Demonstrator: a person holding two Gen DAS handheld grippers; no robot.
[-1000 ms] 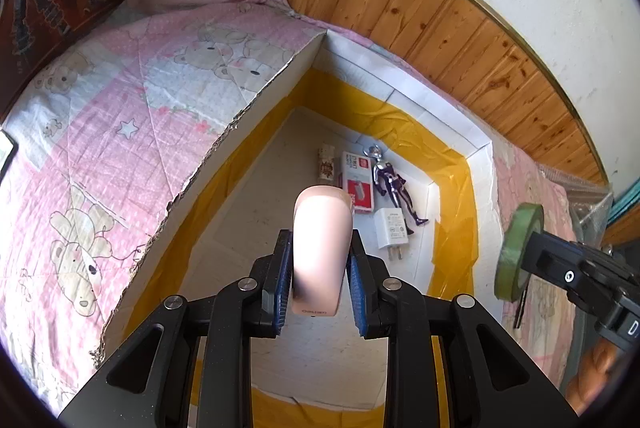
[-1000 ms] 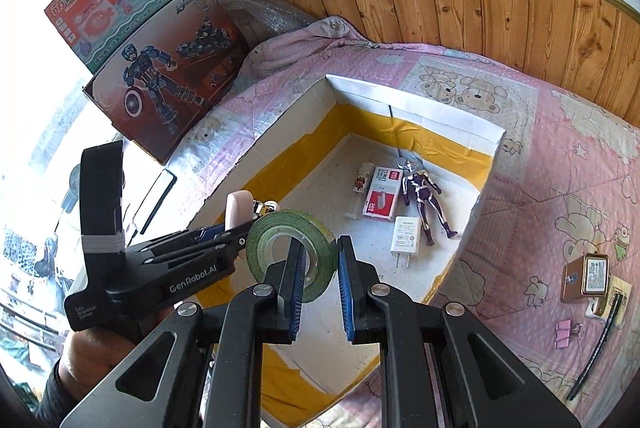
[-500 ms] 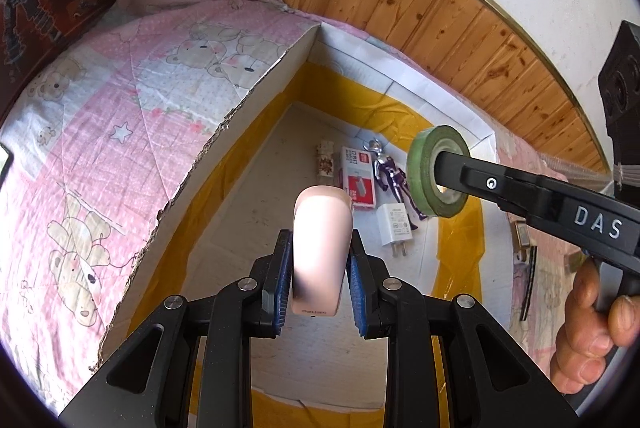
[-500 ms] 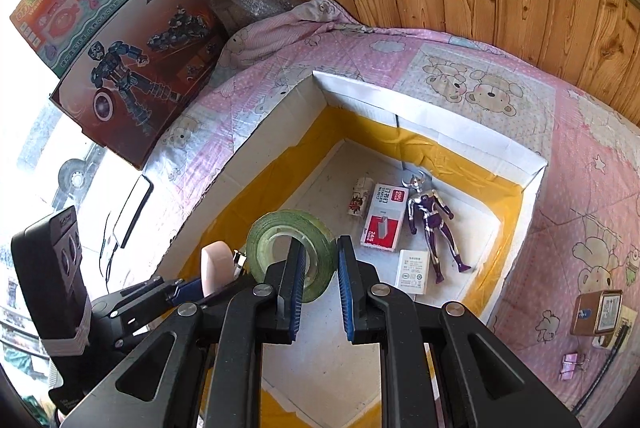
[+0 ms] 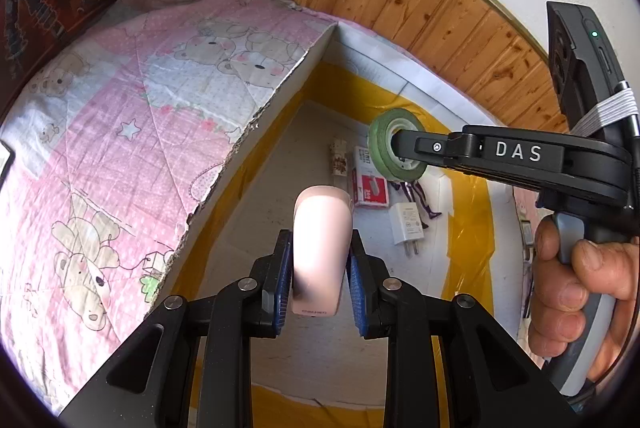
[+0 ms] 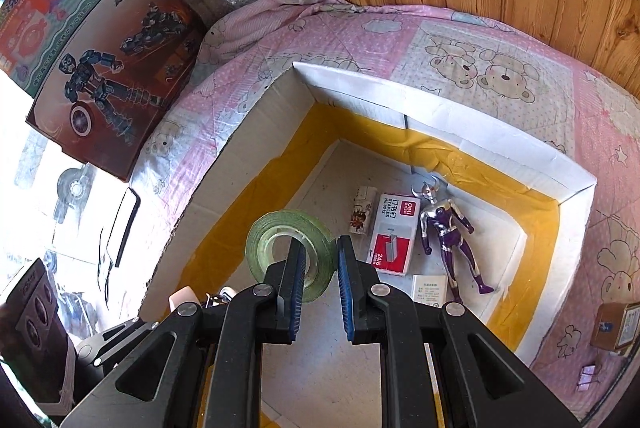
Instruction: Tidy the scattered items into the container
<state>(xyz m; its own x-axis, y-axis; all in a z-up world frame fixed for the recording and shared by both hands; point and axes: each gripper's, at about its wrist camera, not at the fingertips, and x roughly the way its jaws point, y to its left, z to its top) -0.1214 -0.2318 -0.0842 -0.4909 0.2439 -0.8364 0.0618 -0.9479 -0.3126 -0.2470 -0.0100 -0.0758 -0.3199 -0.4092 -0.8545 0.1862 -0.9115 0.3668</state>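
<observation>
Both grippers are loaded and hanging over the cardboard box (image 6: 448,119), the white-walled one with yellow tape round the inside, sitting on a pink teddy-bear quilt (image 5: 132,131).

The left gripper (image 5: 320,280) has its blue pads clamped on a pale pink rounded case (image 5: 320,240), standing upright between them, above the near part of the box floor. The right gripper (image 6: 318,268) is pinched narrow on a roll of green tape (image 6: 288,252), gripping one side of the ring so the roll stands on edge; from the left wrist view the tape (image 5: 396,147) hangs over the middle of the box, up in the air, not touching the floor. A bare hand (image 5: 576,288) wraps the right gripper's handle.

Already lying on the box floor, toward the far wall: a red and white box of staples (image 6: 394,240), a small printed lighter-looking thing (image 6: 362,209) just left of it, a purple and silver action figure (image 6: 448,228) just right of it on its back, and a white charger plug (image 5: 408,224) near the figure's legs.

Outside the box, off its right side on the quilt, there's a small brown box (image 6: 616,324) and a pink clip (image 6: 588,380). Toy cartons (image 6: 100,39) lean beyond the box's left wall.
</observation>
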